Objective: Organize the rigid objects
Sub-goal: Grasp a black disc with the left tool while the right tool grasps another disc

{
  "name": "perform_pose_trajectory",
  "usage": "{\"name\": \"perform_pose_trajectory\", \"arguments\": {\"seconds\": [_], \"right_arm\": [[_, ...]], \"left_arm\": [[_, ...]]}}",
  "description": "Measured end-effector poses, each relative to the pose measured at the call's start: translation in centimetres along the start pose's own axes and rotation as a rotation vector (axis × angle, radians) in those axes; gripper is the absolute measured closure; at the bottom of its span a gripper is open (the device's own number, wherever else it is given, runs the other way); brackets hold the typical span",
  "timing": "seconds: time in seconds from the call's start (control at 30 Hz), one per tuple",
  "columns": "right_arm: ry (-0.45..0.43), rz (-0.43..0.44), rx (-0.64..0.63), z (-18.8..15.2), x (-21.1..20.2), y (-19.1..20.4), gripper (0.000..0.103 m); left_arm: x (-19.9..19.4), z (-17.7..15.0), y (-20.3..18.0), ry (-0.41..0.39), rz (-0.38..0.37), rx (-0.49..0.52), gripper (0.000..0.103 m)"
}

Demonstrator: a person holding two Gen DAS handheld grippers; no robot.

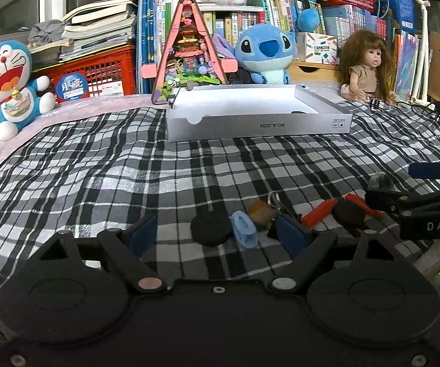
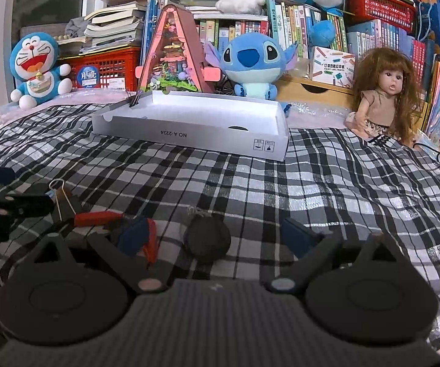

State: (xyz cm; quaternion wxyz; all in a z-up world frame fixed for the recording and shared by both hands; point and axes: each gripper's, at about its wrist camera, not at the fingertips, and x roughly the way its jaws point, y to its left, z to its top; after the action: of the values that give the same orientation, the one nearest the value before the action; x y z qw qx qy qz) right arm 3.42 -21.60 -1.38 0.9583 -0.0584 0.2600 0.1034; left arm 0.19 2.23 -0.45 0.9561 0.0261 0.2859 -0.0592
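On checked cloth (image 1: 128, 168), round black disc (image 1: 209, 229)

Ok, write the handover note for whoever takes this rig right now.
Left gripper: open, low over the cloth, black disc and blue piece between its fingers, nothing held.
Right gripper: open, second black disc between its fingers, not gripped.
Box: at the far side, a clip on its rim, one dark item inside.
Left to do: red pieces, binder clip and the rest into the box.
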Motion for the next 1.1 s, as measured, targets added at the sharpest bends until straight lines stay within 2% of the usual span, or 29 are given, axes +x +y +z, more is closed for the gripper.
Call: {"name": "perform_pose_trajectory", "arguments": {"seconds": [0.3,0.4,0.43,0.53,0.57,0.67,0.73,0.93,1.1], "right_arm": [[0.012,0.024,-0.002,-0.5,-0.7,-0.3,0.006],[0.010,0.035,-0.002,-0.5,-1.0,-0.5,0.010],[0.009,0.038,-0.002,-0.5,-1.1,-0.6,0.011],[-0.005,0.037,-0.001,-0.5,-1.6,-0.8,0.018],[-0.013,0.034,0.001,-0.5,-1.7,-0.9,0.022],[-0.047,0.000,0.010,-0.5,-2.1,-1.0,0.038],[-0.061,-0.021,0.003,-0.5,-2.1,-1.0,0.042],[-0.046,-0.007,-0.031,-0.8,-1.8,-0.2,0.048],[-0.034,-0.018,-0.029,-0.9,-1.4,0.0,0.060]], "left_arm": [[-1.0,-0.5,1.8,0.003,0.037,-0.029,0.019],[-1.0,-0.7,2.4,0.013,0.037,-0.045,0.023],[-1.0,-0.7,2.6,0.017,0.033,-0.050,0.027],[-0.9,-0.8,2.9,0.025,0.025,-0.059,0.037],[-1.0,-0.8,3.0,0.024,0.024,-0.060,0.042],[-0.9,-0.7,3.0,0.025,0.020,-0.051,0.049],[-0.8,-0.7,2.8,0.027,0.016,-0.046,0.051],[-0.3,-0.6,2.1,0.024,0.016,-0.033,0.052],[0.4,-0.2,1.8,0.024,0.010,-0.043,0.053]]}}
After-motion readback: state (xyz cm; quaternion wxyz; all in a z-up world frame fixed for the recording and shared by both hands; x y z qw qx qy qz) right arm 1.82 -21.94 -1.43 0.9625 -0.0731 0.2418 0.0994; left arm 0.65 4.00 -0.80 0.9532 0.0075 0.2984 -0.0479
